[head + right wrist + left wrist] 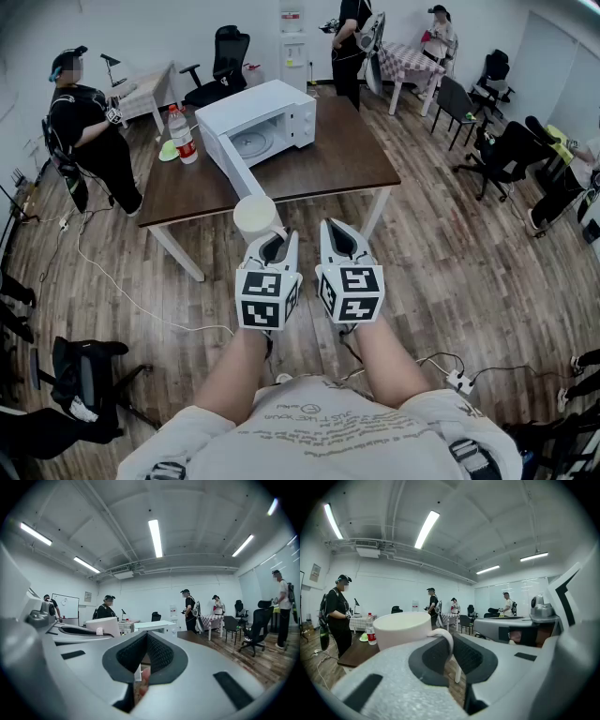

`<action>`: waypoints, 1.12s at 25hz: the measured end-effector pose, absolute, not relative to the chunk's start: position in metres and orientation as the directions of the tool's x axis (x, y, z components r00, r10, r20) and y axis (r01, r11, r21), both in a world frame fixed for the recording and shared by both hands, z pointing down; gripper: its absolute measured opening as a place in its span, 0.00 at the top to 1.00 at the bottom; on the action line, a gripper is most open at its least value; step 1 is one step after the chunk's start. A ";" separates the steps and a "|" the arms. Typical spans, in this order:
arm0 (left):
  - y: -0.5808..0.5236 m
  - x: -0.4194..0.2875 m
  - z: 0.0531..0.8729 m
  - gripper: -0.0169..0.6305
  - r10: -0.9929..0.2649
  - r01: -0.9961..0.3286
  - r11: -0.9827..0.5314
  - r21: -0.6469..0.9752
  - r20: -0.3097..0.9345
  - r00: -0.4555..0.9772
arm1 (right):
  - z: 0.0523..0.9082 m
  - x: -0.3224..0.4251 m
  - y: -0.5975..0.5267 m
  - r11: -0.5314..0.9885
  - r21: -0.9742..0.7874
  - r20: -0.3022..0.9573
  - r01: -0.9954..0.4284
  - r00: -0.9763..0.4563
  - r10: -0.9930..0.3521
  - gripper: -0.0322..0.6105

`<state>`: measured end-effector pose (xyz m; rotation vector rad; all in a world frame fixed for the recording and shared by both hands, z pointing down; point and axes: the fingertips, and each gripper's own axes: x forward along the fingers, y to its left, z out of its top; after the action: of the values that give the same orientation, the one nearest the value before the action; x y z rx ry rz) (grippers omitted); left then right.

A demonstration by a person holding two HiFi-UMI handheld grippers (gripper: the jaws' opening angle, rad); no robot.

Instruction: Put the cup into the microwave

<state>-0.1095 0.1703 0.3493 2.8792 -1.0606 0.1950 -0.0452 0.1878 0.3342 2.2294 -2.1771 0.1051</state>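
Note:
A white cup (256, 217) hangs in the air in front of the table, held by its handle (448, 641) in my left gripper (272, 247), which is shut on it. In the left gripper view the cup (400, 628) stands upright just beyond the jaws. The white microwave (267, 125) sits on the brown table (347, 157) with its door (232, 161) swung open toward me. My right gripper (342, 241) floats beside the left one, shut with nothing in it. In the right gripper view (146, 641) the cup (102, 626) shows to the left and the microwave (153, 626) lies ahead.
A water bottle (182, 134) and a green saucer (169, 151) stand on the table's left end. A person (89, 131) stands left of the table, and others stand at the back. Office chairs (502, 150) are on the right. A cable and a power strip (459, 381) lie on the floor.

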 end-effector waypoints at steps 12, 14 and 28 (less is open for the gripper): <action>0.131 -0.128 0.353 0.92 -0.588 -0.594 -0.805 0.008 0.128 0.799 | 0.345 -0.066 0.155 -0.068 -0.065 0.054 -0.996 0.065 -0.996 0.93; 0.126 -0.129 0.352 0.92 -0.580 -0.585 -0.811 0.010 0.125 0.805 | 0.347 -0.069 0.151 -0.078 -0.058 0.063 -0.995 0.074 -0.995 0.93; 0.103 -0.122 0.351 0.92 -0.548 -0.553 -0.833 0.011 0.110 0.829 | 0.347 -0.061 0.125 -0.098 -0.045 0.059 -0.994 0.095 -0.994 0.93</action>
<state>-0.1219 0.1027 0.3511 2.9636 -0.8924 0.1588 -0.0611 0.1246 0.3474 2.3200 -2.1061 0.1154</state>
